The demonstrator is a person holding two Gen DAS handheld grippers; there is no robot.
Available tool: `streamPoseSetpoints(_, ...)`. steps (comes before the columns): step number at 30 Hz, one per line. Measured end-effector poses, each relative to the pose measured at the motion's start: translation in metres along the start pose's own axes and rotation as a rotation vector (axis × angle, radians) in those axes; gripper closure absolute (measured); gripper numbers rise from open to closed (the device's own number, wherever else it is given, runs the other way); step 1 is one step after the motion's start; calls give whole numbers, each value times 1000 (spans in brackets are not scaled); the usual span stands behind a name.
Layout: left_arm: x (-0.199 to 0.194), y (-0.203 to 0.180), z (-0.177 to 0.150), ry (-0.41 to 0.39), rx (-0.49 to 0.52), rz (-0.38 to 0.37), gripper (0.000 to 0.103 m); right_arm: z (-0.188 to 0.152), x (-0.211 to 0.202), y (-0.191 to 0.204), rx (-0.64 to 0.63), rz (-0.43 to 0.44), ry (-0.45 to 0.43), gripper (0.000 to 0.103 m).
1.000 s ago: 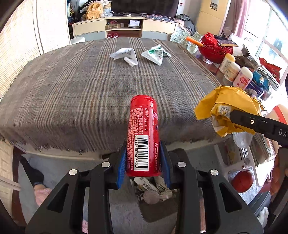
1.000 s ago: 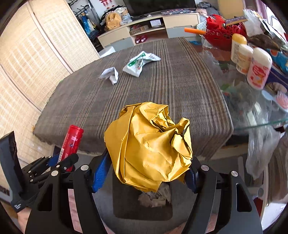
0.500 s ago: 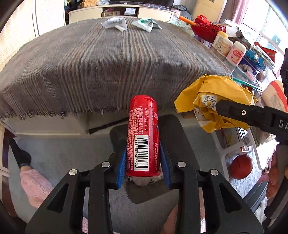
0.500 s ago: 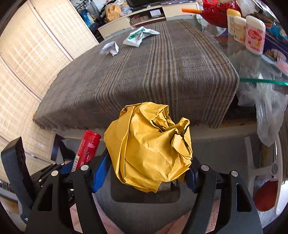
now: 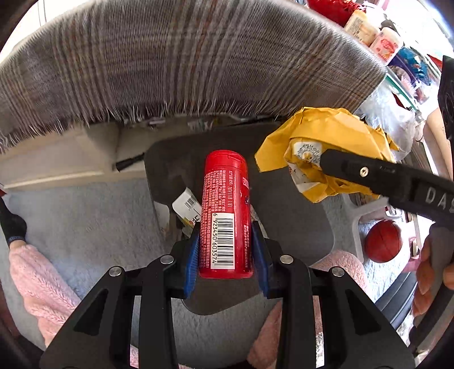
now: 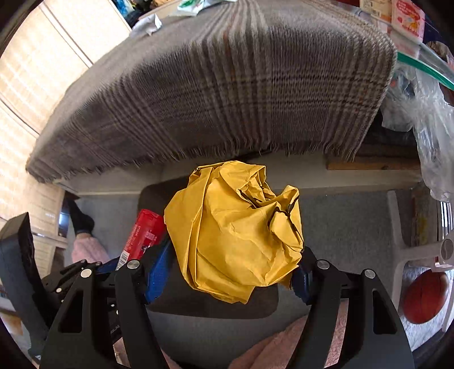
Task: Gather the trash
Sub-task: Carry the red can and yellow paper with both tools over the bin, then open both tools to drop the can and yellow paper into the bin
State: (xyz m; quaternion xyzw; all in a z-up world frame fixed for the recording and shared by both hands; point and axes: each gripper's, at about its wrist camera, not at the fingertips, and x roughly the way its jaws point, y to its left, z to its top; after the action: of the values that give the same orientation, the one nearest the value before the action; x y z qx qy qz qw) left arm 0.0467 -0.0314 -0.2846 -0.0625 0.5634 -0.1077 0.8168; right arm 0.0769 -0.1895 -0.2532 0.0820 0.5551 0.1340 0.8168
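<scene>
Grey carpet (image 5: pixel 93 204) underfoot, fringed plaid cloth (image 5: pixel 176 62) draped over the table edge at the far side, dark bin (image 5: pixel 286 215) on the floor just below. Left wrist view: left gripper (image 5: pixel 225 249) clamped narrow around a red tube (image 5: pixel 225 210), pointing far, hanging above the bin opening; a barcoded white scrap (image 5: pixel 187 205) already lying inside at the left; right of it, a crumpled yellow envelope (image 5: pixel 326 153) pinched by the right gripper's black finger, over the bin's right edge; a red ball (image 5: pixel 383 241) on the floor beyond. Right wrist view: right gripper (image 6: pixel 232 275) spread fairly wide yet gripping the yellow envelope (image 6: pixel 235 227), held above the bin (image 6: pixel 210 301); red tube (image 6: pixel 143 232) visible near left; crumpled paper (image 6: pixel 147 24) and a green-printed wrapper (image 6: pixel 195 4) lying at the table's far end. Judged roughly midway: some scraps binned, two pieces carried and poised for release, at least two more waiting on the cloth.
</scene>
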Motion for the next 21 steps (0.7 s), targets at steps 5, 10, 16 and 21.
streamPoseSetpoints(5,14,6,5,31,-21,-14,71,1,20,2,5,8,45,31)
streamPoseSetpoints(10,20,11,11,35,-44,-24,71,6,28,-2,10,9,57,26)
streamPoseSetpoints(16,10,16,14,21,-52,-14,49,10,24,1,-8,-6,54,18)
streamPoseSetpoints(21,-5,15,14,-4,-42,5,36,9,7,2,-23,-21,20,10)
